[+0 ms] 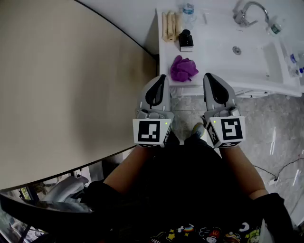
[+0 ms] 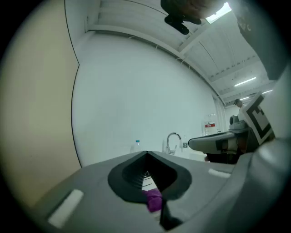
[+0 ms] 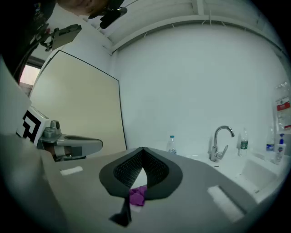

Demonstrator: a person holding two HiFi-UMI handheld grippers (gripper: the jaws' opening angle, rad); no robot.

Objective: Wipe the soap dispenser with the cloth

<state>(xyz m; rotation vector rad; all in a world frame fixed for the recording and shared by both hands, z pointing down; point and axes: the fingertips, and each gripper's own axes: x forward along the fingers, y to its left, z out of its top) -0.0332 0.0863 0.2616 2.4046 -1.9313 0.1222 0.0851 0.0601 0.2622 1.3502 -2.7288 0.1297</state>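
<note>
The purple cloth (image 1: 183,68) lies bunched near the front edge of the white counter (image 1: 213,52). Behind it stands the soap dispenser (image 1: 185,40), dark with a black pump top. My left gripper (image 1: 161,77) and right gripper (image 1: 209,76) are side by side just short of the counter, pointing at it, the cloth between their tips. Both are shut with nothing in them. The cloth (image 2: 153,200) shows as a purple patch through the gap under the jaws of the left gripper (image 2: 146,154), and the cloth (image 3: 137,195) shows likewise below the right gripper (image 3: 143,149). Neither gripper view shows the dispenser.
Rolled beige towels (image 1: 170,25) and a water bottle (image 1: 188,9) stand at the counter's back left. The sink basin (image 1: 247,52) with a chrome faucet (image 1: 247,12) is to the right. A beige wall panel (image 1: 66,85) runs along the left. Grey tiled floor lies below.
</note>
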